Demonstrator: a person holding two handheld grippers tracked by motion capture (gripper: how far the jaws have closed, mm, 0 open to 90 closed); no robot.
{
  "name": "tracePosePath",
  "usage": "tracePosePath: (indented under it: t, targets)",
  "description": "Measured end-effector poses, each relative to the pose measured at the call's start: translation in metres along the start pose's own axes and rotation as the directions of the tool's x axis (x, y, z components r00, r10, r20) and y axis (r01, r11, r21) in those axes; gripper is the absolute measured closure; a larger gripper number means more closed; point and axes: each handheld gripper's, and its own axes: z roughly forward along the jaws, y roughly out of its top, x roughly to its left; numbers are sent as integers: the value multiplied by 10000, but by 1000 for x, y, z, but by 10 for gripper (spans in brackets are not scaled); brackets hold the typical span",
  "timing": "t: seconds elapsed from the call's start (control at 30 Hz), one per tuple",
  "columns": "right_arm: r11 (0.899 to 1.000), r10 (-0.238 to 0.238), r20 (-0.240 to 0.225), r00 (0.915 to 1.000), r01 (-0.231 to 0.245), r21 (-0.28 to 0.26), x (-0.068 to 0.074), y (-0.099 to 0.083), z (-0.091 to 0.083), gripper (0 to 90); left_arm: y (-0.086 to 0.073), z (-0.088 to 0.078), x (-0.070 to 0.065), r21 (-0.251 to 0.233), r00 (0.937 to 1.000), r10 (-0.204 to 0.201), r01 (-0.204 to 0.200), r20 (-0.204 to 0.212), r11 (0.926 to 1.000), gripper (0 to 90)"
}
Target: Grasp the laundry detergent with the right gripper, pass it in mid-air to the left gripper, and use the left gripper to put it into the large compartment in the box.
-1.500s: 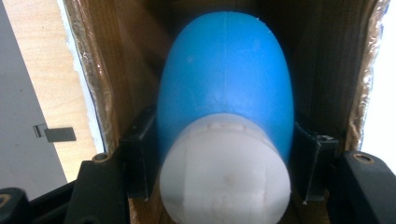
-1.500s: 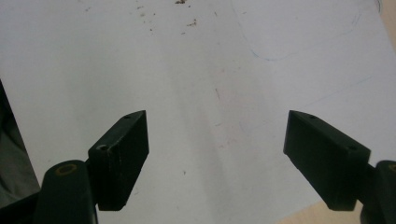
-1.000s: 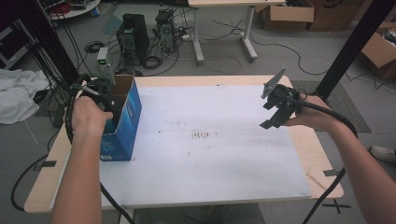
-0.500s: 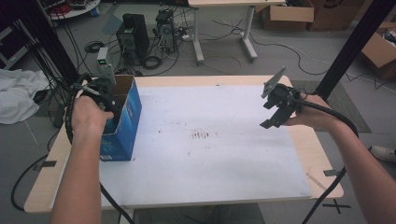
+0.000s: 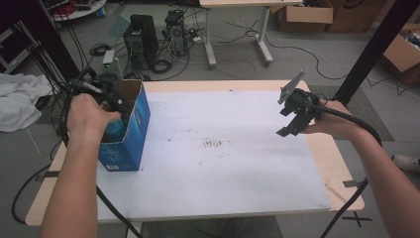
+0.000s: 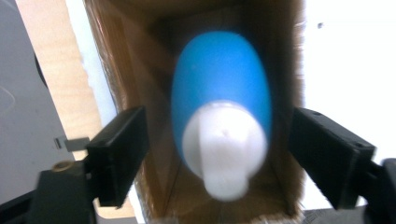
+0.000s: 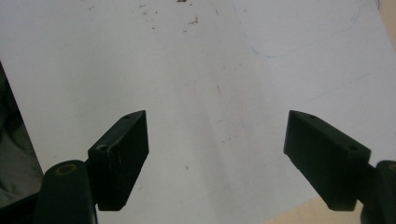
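At the left edge of the desk [image 5: 223, 198] stands an open-topped blue box [image 5: 130, 144], and the left hand-held gripper [image 5: 115, 101] hangs over its mouth, pointing down into it. In the left gripper view, a blue bottle [image 6: 219, 93] with a white cap [image 6: 224, 149] stands inside the cardboard walls of the box, cap uppermost. The jaws have just been opening and now stand wide on either side of the cap, clear of it; nothing is gripped, though the bottle lies between them. Judgement: the step in hand is the release of the bottle into the box, and the placing appears done. The next move calls for lifting the left hand-held gripper straight up, keeping the spread jaws off the box walls so the box is not tipped or dragged. Across the bare white sheet covering the middle of the desk, which carries only small dark marks, the right hand-held gripper [image 5: 297, 116] is held above the right side. Its jaws are spread wide and empty, with only the sheet seen between them in the right gripper view.
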Motion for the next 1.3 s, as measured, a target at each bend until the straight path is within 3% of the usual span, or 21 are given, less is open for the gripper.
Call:
tracePosePath:
  t: [0.1,0.2,0.33,0.37,0.4,0.43,0.47,0.53,0.57,0.6,0.7,0.77,0.93,0.97,1.0,1.13,1.17,1.2,1.3]
  targets:
    - [10000,11,31,10000,-11,-44,0,2,-2,219,-1,-11,-3,-214,9996,282,-282,-15,9994,183]
    - [9999,22,41,10000,-22,-103,0,3,-5,218,-2,-31,-12,-737,9967,814,-810,25,9940,170]
    - [9999,39,43,10000,-39,-163,1,4,-6,218,-2,-45,-24,-1127,9892,1467,-1455,20,9829,158]
    - [9999,39,43,10000,-39,-163,1,4,-6,218,-2,-45,-24,-1127,9892,1467,-1455,20,9829,158]
    - [9998,43,35,10000,-43,-179,1,5,-7,217,-1,-51,-33,-1318,9816,1904,-1873,113,9734,158]
    - [9998,31,23,10000,-30,-209,1,5,-7,217,-1,-51,-33,-1318,9816,1904,-1873,113,9734,158]
    - [9998,35,11,10000,-35,-202,1,6,-7,216,1,-54,-44,-1434,9727,2313,-2264,182,9634,157]
    - [9998,21,10,10000,-21,-182,1,7,-7,216,3,-58,-55,-1622,9620,2723,-2655,210,9504,157]
    - [9998,21,10,10000,-21,-182,1,7,-7,216,3,-58,-55,-1622,9620,2723,-2655,210,9504,157]
    - [9998,23,3,10000,-23,-208,1,8,-8,214,5,-60,-68,-1828,9488,3149,-3053,254,9345,158]
    - [9996,12,-35,10000,-13,-268,2,10,-8,213,9,-62,-88,-2073,9260,3761,-3620,316,9088,158]
    - [9997,6,-57,10000,-8,-238,2,11,-8,211,11,-62,-102,-2097,9067,4210,-4068,258,8891,158]
    - [9998,-6,-88,10000,4,-212,1,13,-8,211,18,-61,-131,-2337,8715,4892,-4690,337,8517,157]
    - [9998,-6,-88,10000,4,-212,1,13,-8,211,18,-61,-131,-2337,8715,4892,-4690,337,8517,157]
    - [9998,-8,-85,10000,6,-198,1,13,-8,210,22,-60,-139,-2355,8572,5136,-4918,383,8383,157]
    - [9998,-3,-65,10000,2,-201,0,13,-9,210,28,-58,-154,-2372,8383,5438,-5209,389,8200,156]
    - [9998,32,-77,10000,-34,-183,0,13,-9,209,28,-58,-154,-2372,8383,5438,-5209,389,8200,155]
    - [9998,36,-70,10000,-38,-179,0,13,-9,209,31,-58,-159,-2420,8320,5534,-5292,401,8132,156]
    - [9998,38,-77,10000,-40,-187,0,12,-9,210,34,-59,-165,-2451,8236,5656,-5403,420,8050,156]
